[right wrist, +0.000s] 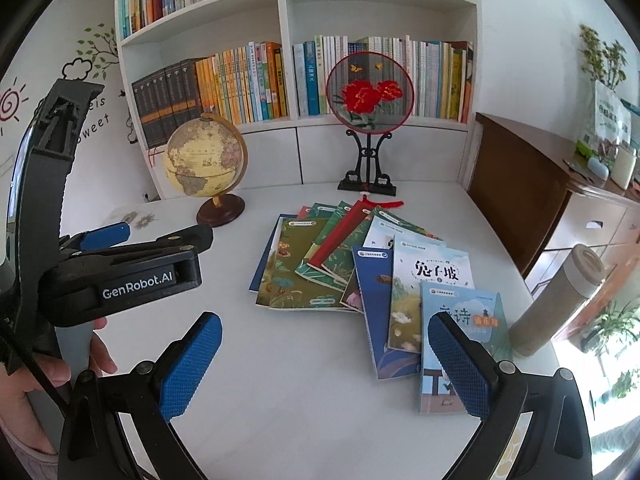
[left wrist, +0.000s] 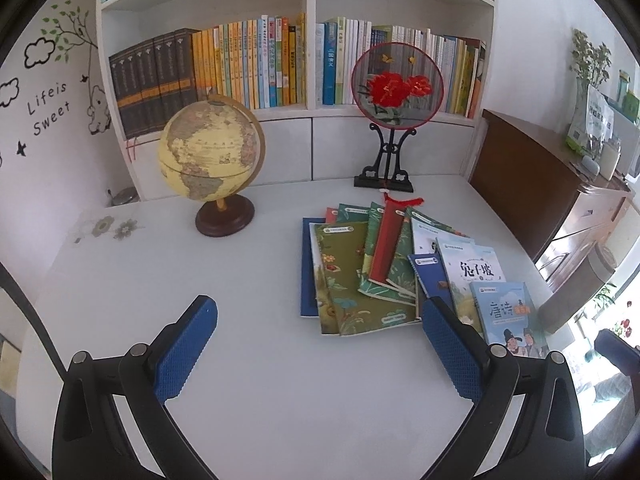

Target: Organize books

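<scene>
- Books [left wrist: 372, 268] lie flat in a messy fan on the white desk [left wrist: 256, 360] in the left wrist view, many on top of each other, near the right side.
- A globe [left wrist: 210, 150] stands to the left of them, and a round fan with red flowers [left wrist: 397, 84] stands on a black stand behind them.
- The left gripper [left wrist: 320, 348] hangs over the bare desk with its blue fingers [left wrist: 186, 354] wide apart, holding nothing.
- In the right wrist view the books [right wrist: 352, 272] spread out in the middle of the desk [right wrist: 280, 380].
- A tall bottle [right wrist: 556, 300] stands just beside the nearest book.
- The right gripper [right wrist: 326, 364] has its fingers [right wrist: 190, 368] wide apart too, and holds nothing.
- The left gripper [right wrist: 160, 236] shows on the left, held by a hand [right wrist: 60, 368].
</scene>
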A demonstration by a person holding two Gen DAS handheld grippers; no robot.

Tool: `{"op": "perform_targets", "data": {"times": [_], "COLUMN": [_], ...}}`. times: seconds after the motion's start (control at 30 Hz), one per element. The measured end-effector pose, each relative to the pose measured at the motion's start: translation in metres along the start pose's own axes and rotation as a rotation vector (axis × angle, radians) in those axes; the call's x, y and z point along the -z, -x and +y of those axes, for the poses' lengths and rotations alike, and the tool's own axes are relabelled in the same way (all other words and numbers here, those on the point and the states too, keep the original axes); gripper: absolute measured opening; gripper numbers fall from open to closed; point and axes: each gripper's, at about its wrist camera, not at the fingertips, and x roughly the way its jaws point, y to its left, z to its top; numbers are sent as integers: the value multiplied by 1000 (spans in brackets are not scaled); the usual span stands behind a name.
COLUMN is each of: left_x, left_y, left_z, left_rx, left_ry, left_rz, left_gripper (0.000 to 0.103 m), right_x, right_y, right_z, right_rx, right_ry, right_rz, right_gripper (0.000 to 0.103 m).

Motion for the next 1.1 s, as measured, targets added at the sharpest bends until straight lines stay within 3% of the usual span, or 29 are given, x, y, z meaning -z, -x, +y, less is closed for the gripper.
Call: {"op": "perform_targets", "data": {"times": [0.13, 0.33, 0.57, 0.77, 0.9, 1.1], "left_x": [3, 10, 17, 19, 23, 35], "left_y": [-2, -7, -27, -48, -65, -89], "left_z": [9, 26, 29, 21, 2, -55], "left_rx": [-44, -40, -32, -13, 56, 289], "left_ry": [-10, 16, 47, 88, 131, 229], "left_rz": [4, 20, 99, 165, 225, 325], "left_gripper": [102, 102, 101, 101, 101, 101], "right_x": [6, 19, 31, 32, 35, 59], "right_y": [3, 8, 8, -16, -37, -62], "right_z": [7, 19, 22, 1, -29, -109], "right_rx": [19, 48, 75, 29, 16, 75], "right_ry": [-28, -50, -52, -82, -104, -186], "right_rz": [6, 30, 71, 133, 173, 230], "right_gripper": [103, 103, 103, 103, 103, 103]}}
